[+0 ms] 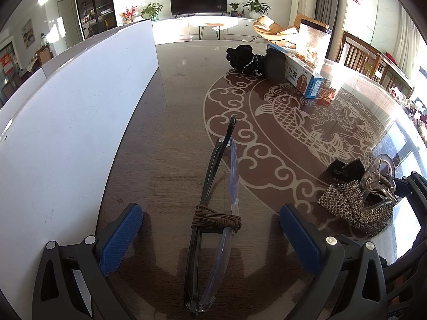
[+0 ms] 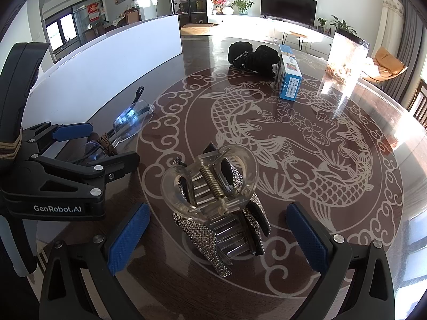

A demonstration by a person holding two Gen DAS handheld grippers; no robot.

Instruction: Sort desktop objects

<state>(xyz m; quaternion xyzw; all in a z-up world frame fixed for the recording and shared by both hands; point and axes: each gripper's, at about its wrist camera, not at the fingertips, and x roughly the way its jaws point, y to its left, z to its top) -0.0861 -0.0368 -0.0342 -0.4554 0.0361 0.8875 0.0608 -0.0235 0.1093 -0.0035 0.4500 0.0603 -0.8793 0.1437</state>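
Note:
Folded glasses (image 1: 210, 208) with black arms, clear lenses and a brown cord wound round the middle lie on the table between the fingers of my open left gripper (image 1: 210, 229). A rhinestone hair claw clip (image 2: 213, 208) with a clear plastic handle and metal spring lies between the fingers of my open right gripper (image 2: 217, 236). The clip (image 1: 357, 200) also shows at the right of the left wrist view. In the right wrist view the left gripper (image 2: 104, 144) and the glasses (image 2: 128, 122) sit at the left.
A long white board (image 1: 80, 112) stands along the table's left side. At the far end lie a black fabric accessory (image 2: 252, 56), a blue and white box (image 2: 288, 76) and a clear container (image 2: 344, 64). Wooden chairs (image 1: 373, 61) stand at the right.

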